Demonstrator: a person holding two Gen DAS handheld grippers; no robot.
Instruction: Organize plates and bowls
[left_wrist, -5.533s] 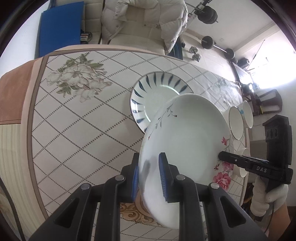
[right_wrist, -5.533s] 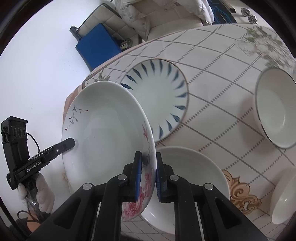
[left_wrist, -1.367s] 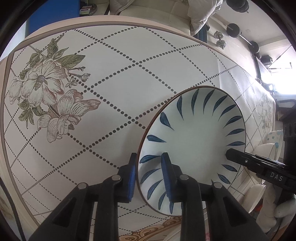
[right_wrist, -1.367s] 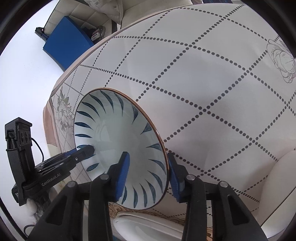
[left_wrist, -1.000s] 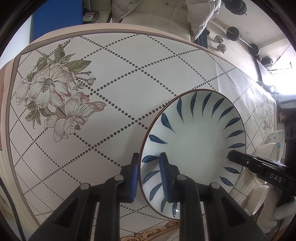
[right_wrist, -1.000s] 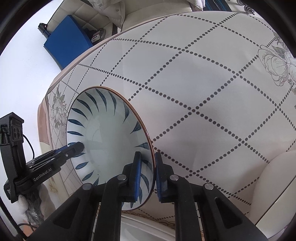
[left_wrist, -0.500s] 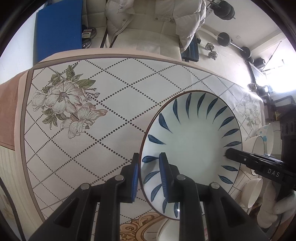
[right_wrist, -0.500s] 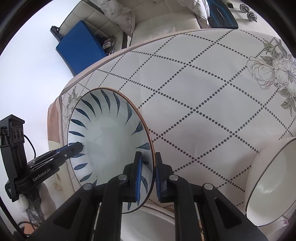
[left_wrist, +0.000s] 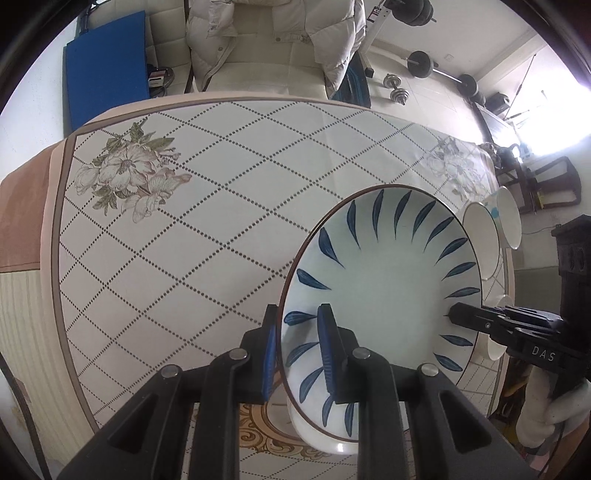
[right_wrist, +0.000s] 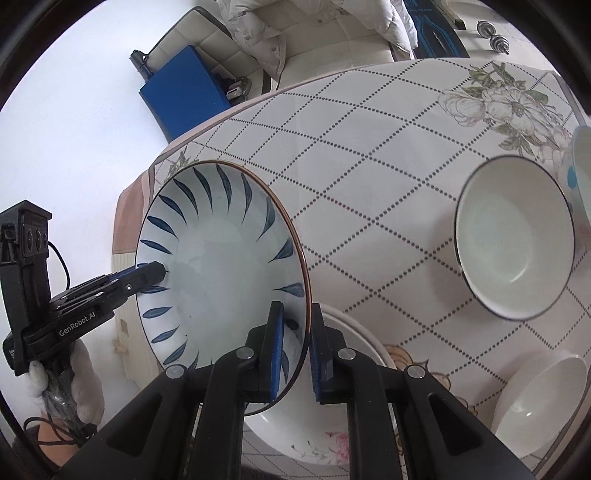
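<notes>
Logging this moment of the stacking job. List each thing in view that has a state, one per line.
Blue-leaf plate: lifted off the table, tilted, held at opposite rims.
Left gripper: jaws shut on the plate's rim.
Right gripper: jaws shut on the opposite rim.
Pink-flower plate: flat on the table, under the lifted plate.
Dark-rimmed bowl: upright, empty.
White bowl: upright, empty.

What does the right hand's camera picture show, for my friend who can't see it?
Two black grippers, the right gripper near and the left gripper across, hold a blue-leaf plate tilted by opposite rims, above a pink-flowered plate on the table. To the right sit a dark-rimmed bowl and a white bowl.
</notes>
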